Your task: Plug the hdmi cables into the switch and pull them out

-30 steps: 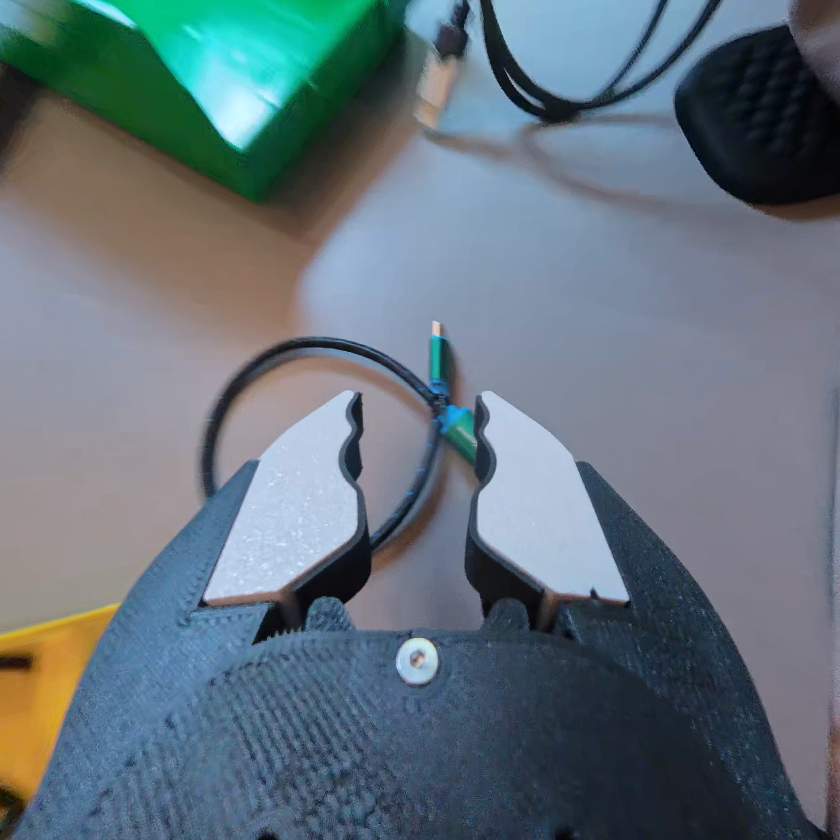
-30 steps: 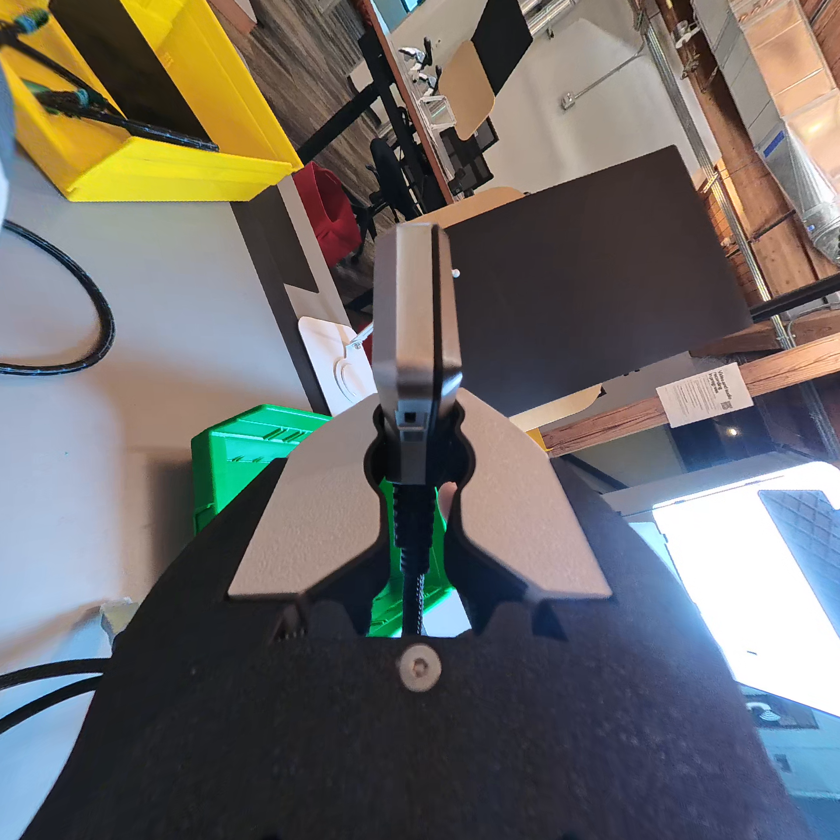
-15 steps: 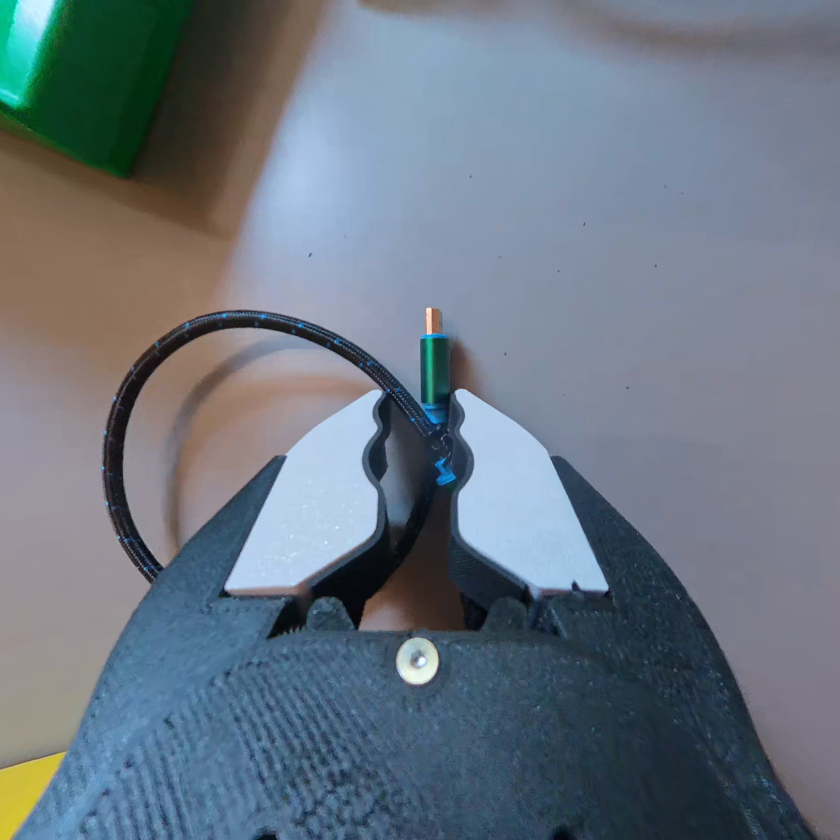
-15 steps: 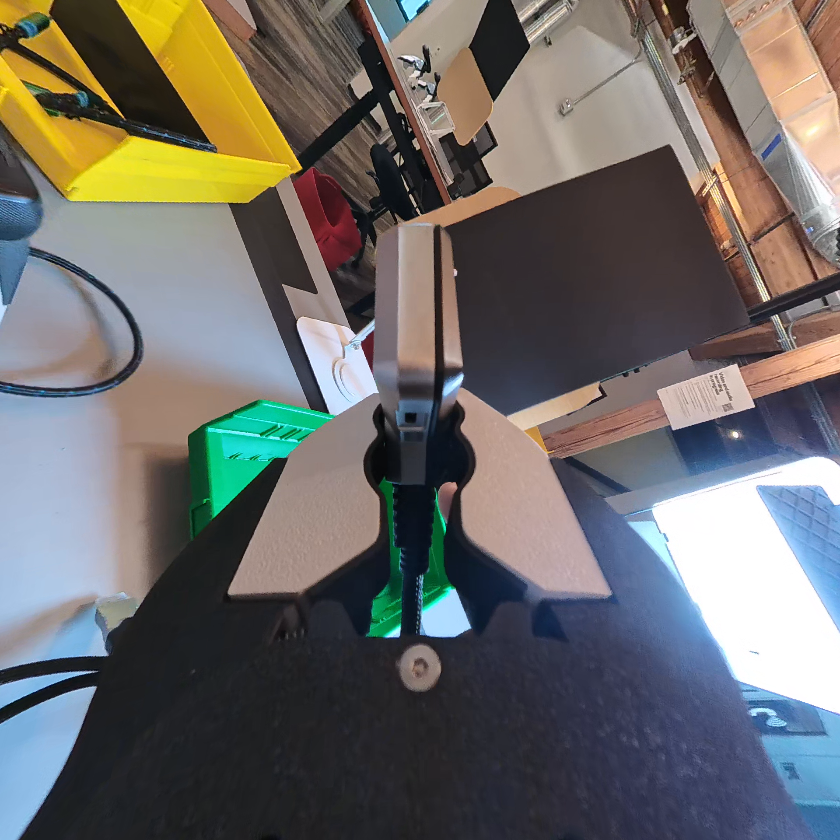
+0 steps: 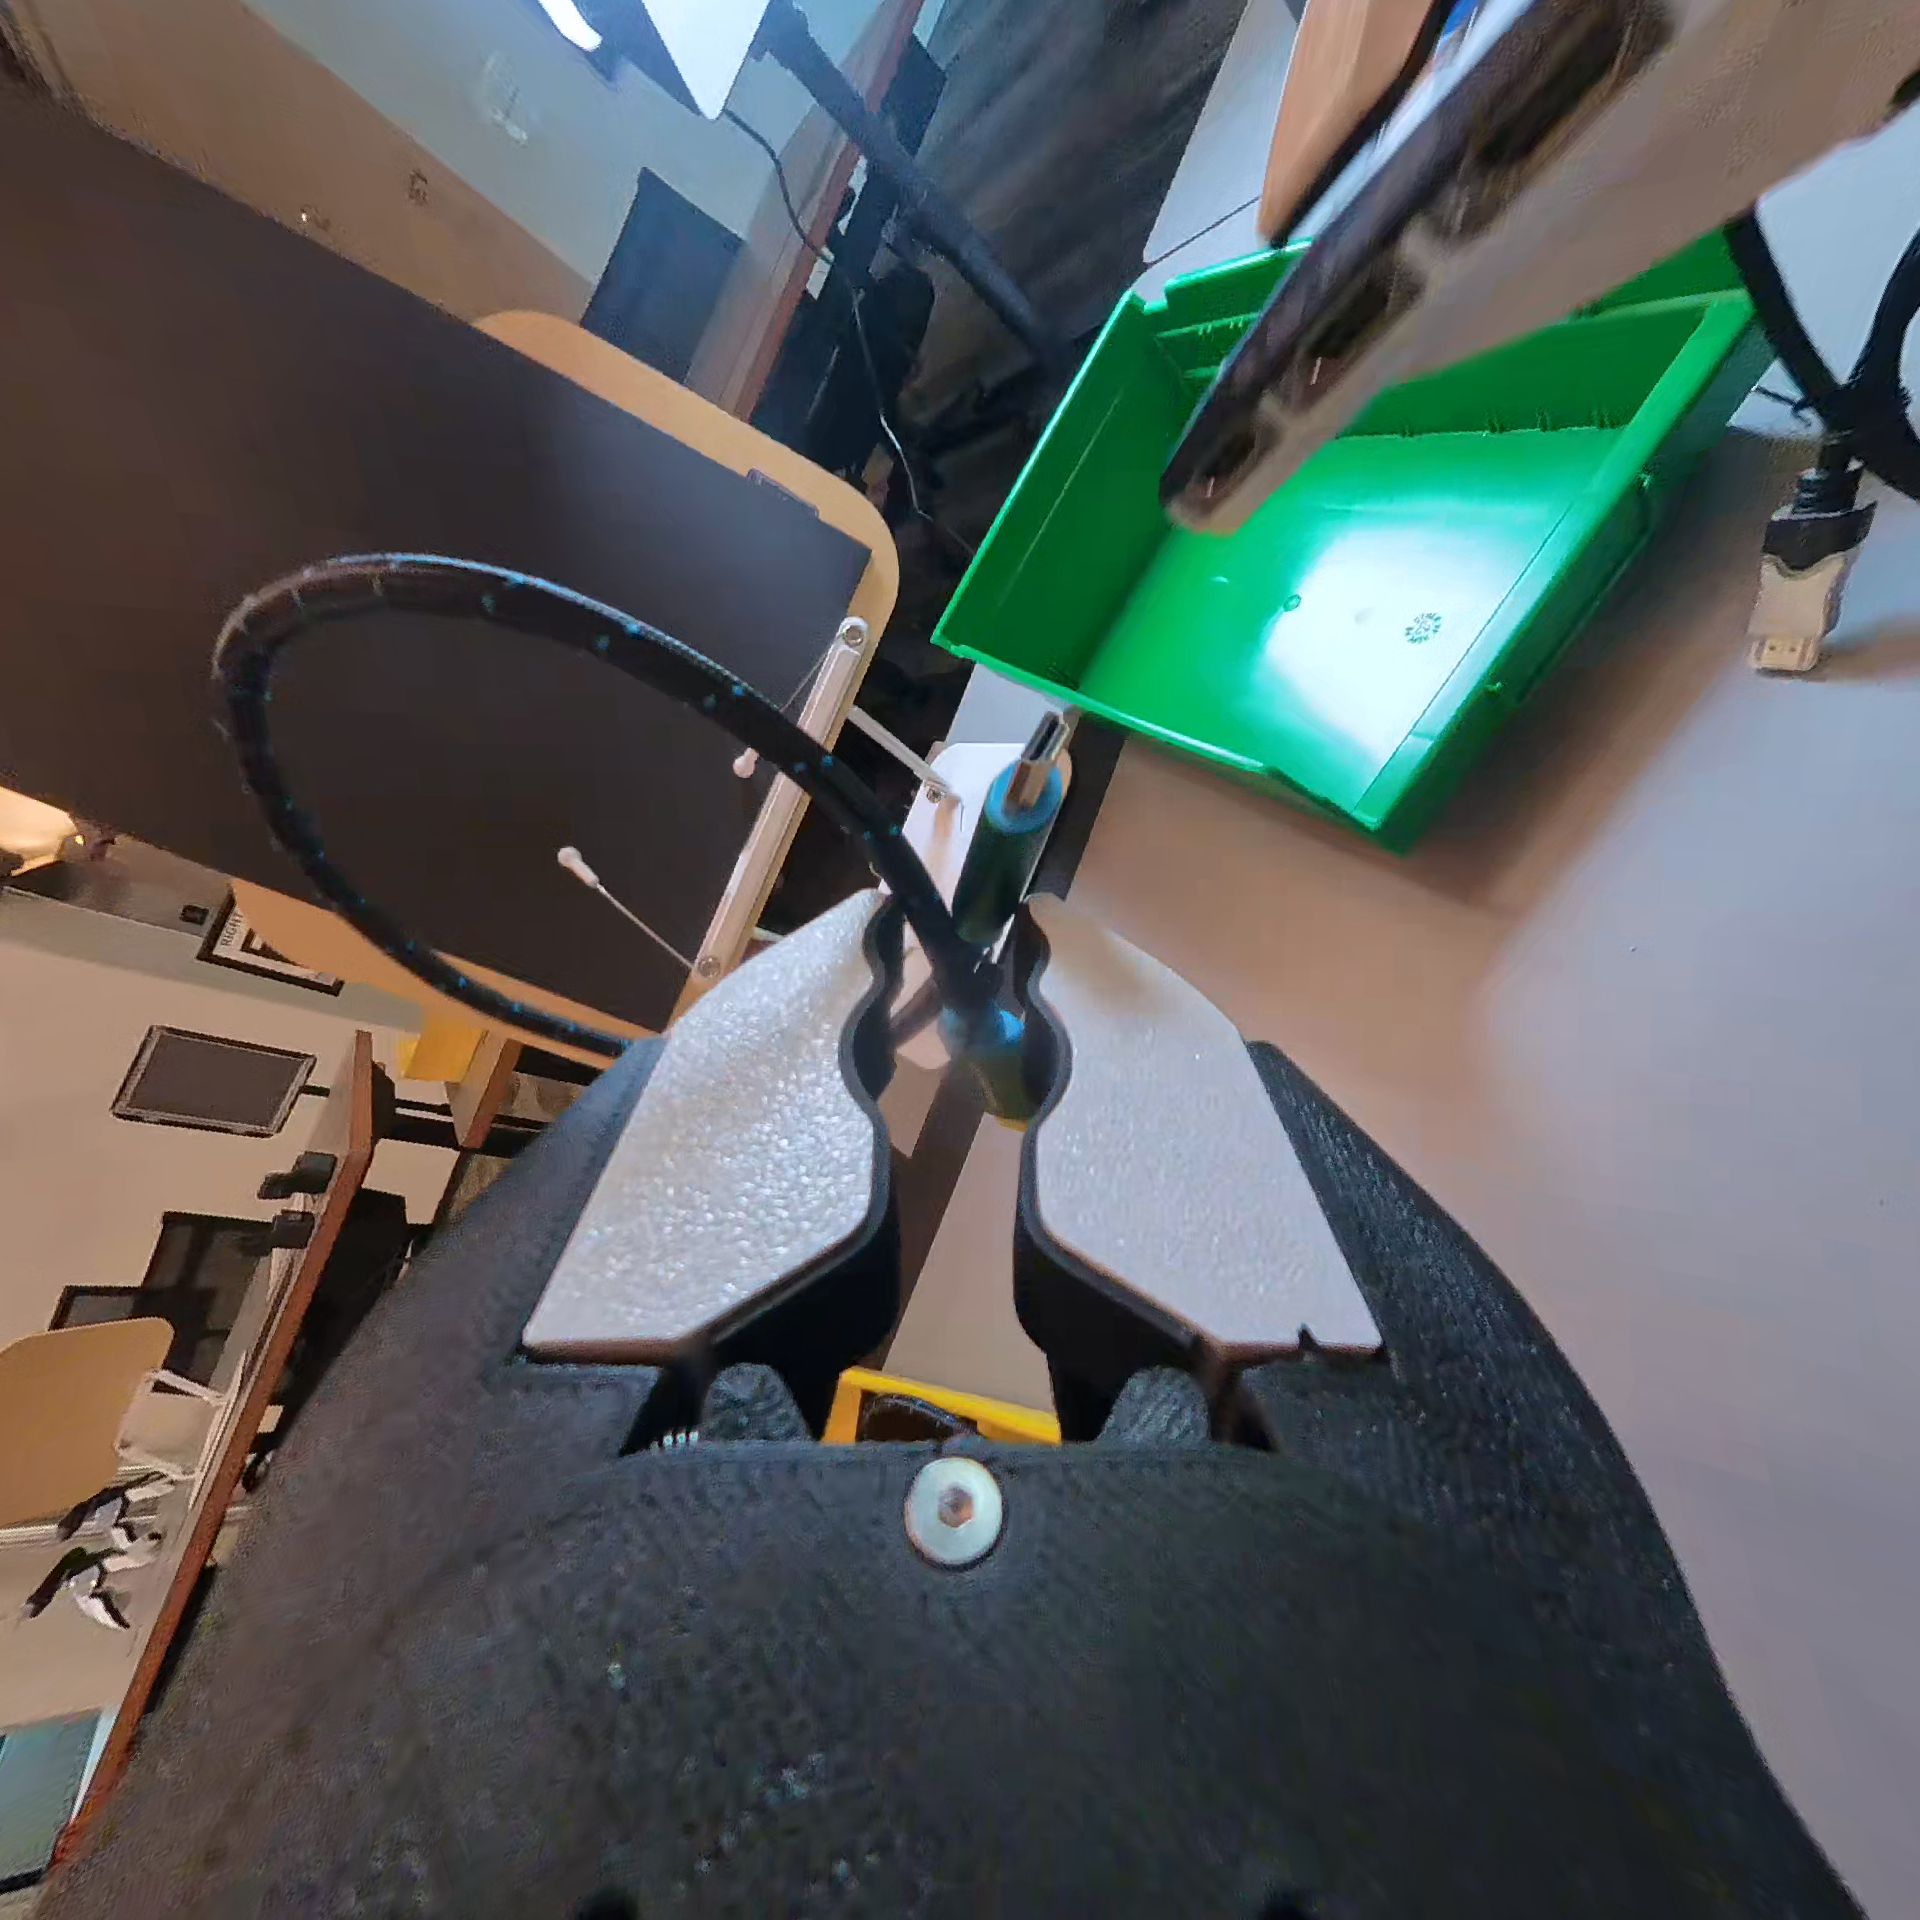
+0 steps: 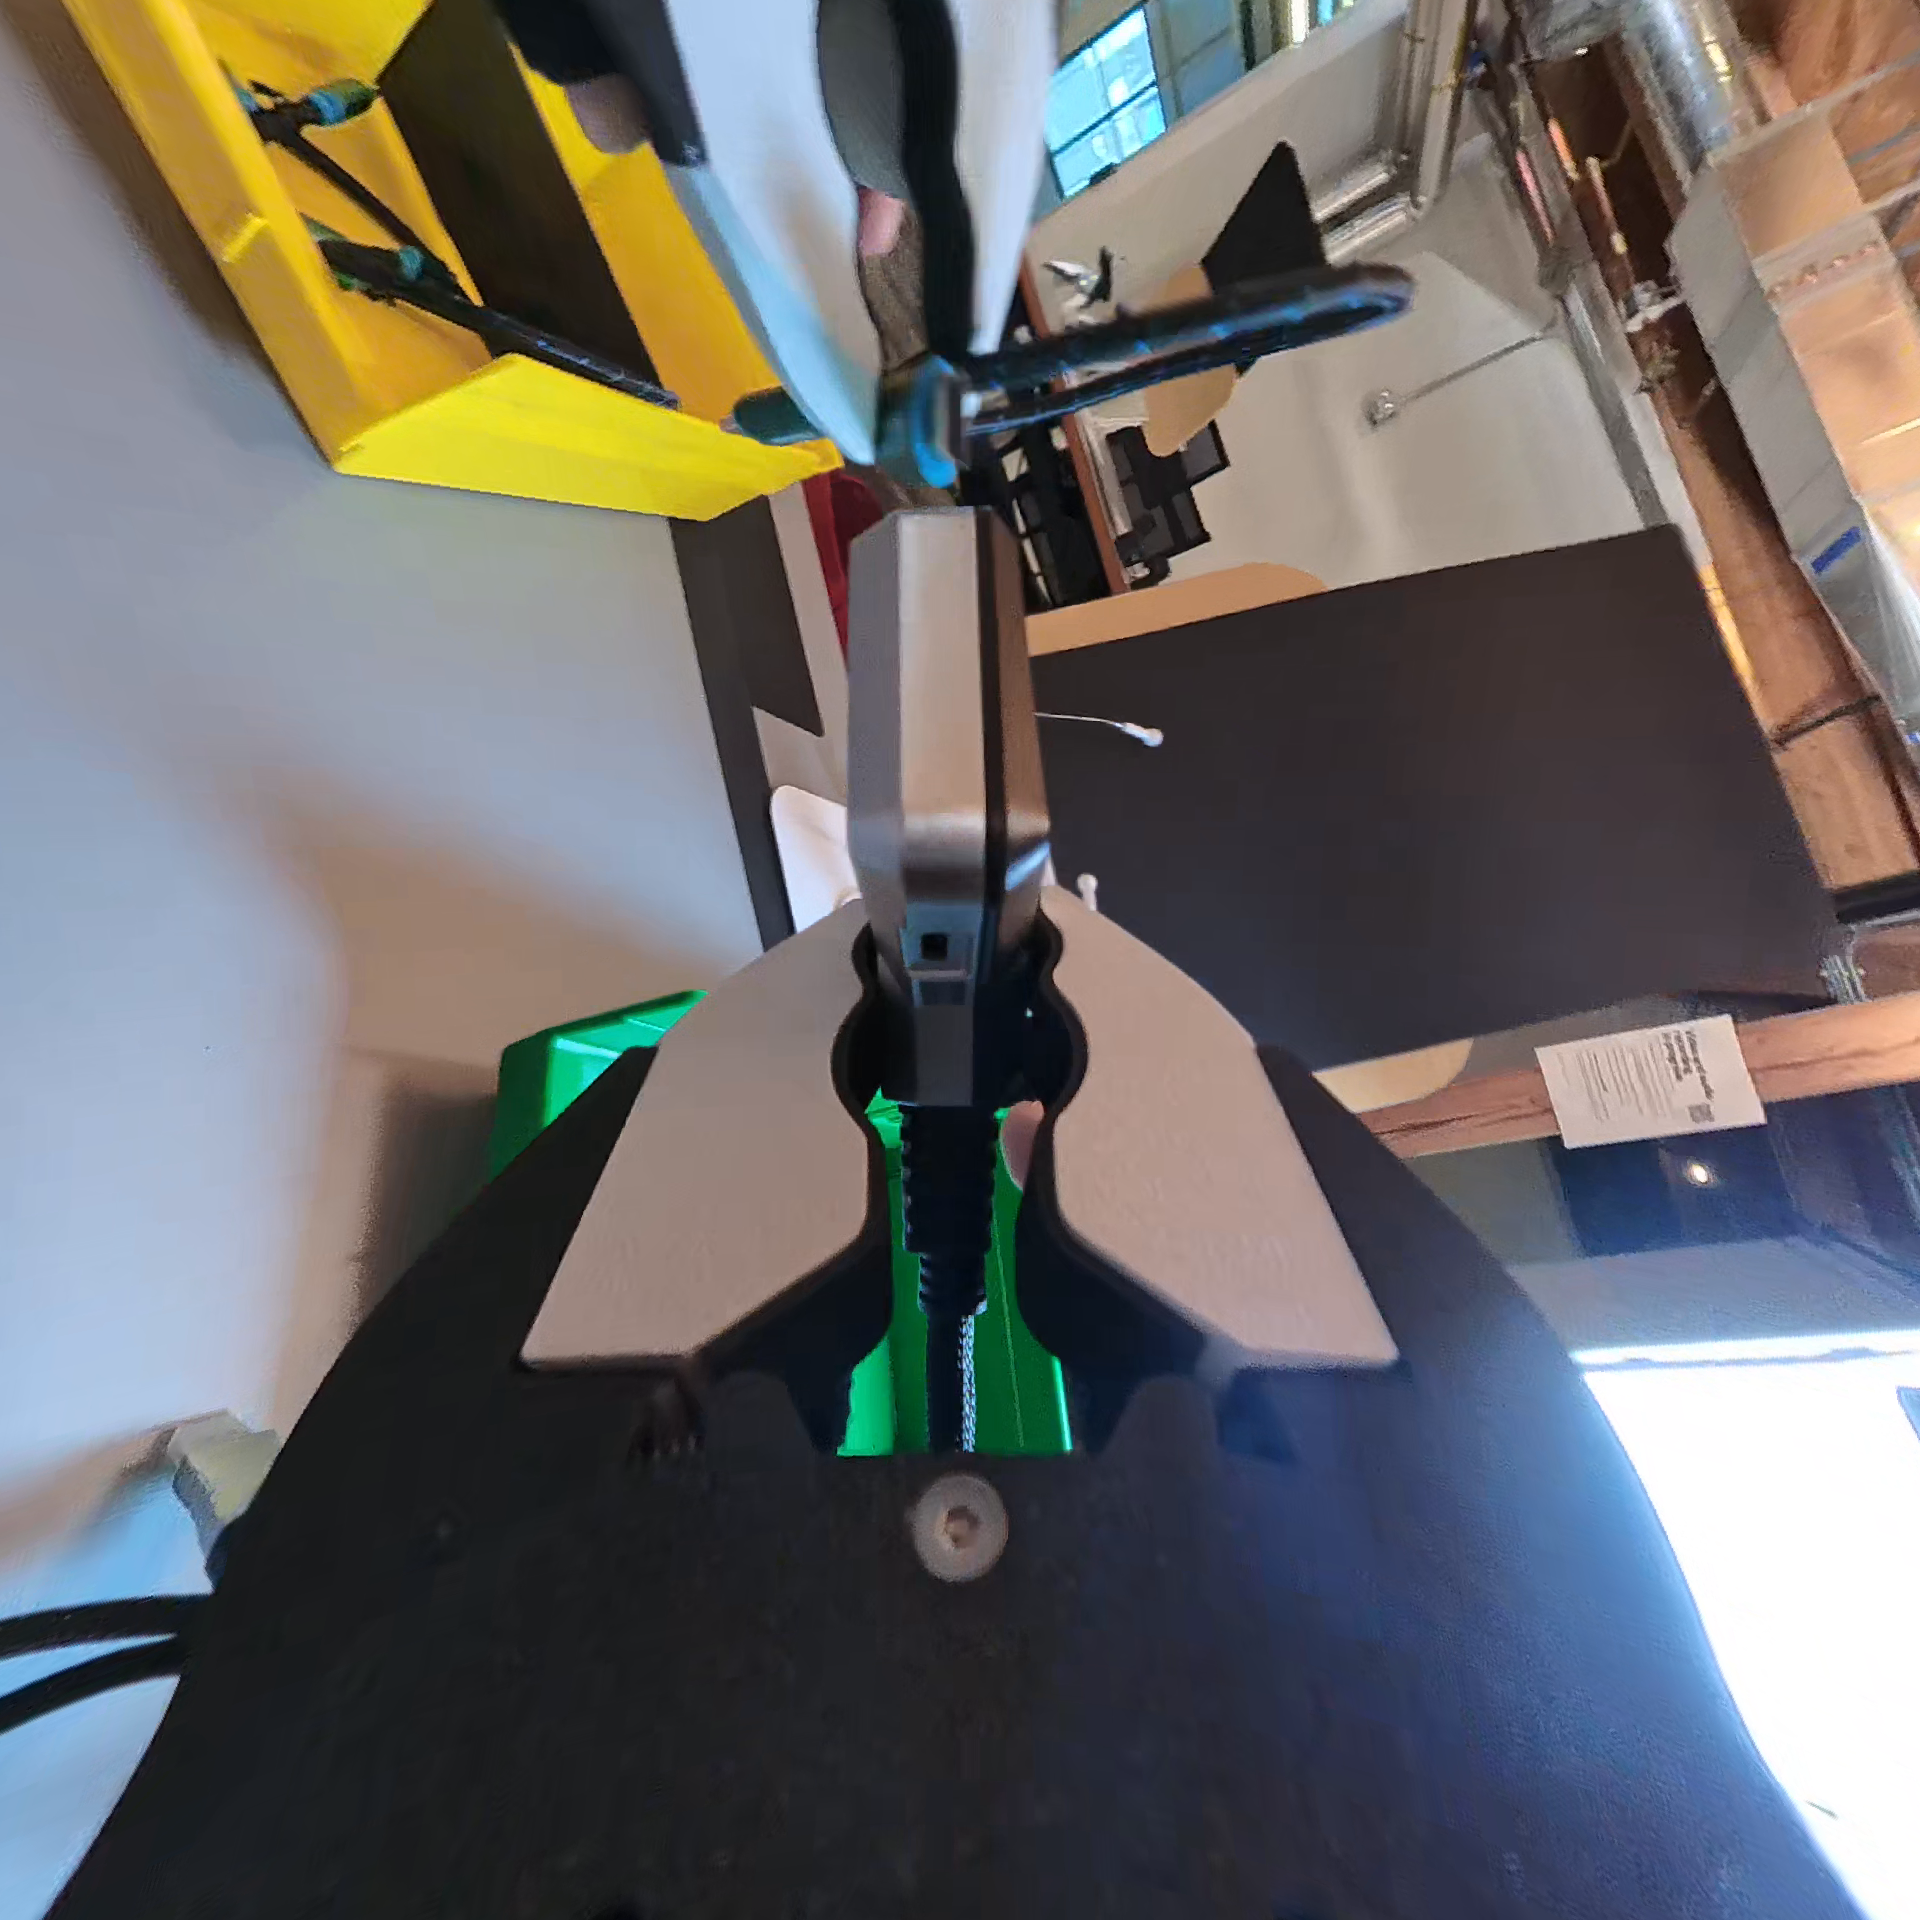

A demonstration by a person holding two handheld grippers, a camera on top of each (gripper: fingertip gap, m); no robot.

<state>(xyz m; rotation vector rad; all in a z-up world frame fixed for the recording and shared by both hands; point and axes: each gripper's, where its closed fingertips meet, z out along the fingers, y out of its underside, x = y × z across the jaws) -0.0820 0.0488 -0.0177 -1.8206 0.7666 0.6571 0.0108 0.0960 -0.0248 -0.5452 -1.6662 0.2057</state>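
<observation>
Left wrist view: the green-sleeved plug of a short braided cable juts past the fingertips, its metal tip aimed up and right toward the grey switch, which hangs blurred above a green bin, its row of ports facing the plug. The plug's long axis runs roughly along the left gripper, whose fingers are closed on the cable's green ends. The plug and the ports are still apart. In the right wrist view, the right gripper pinches the switch upright by its cable end. Both are held clear of the table.
</observation>
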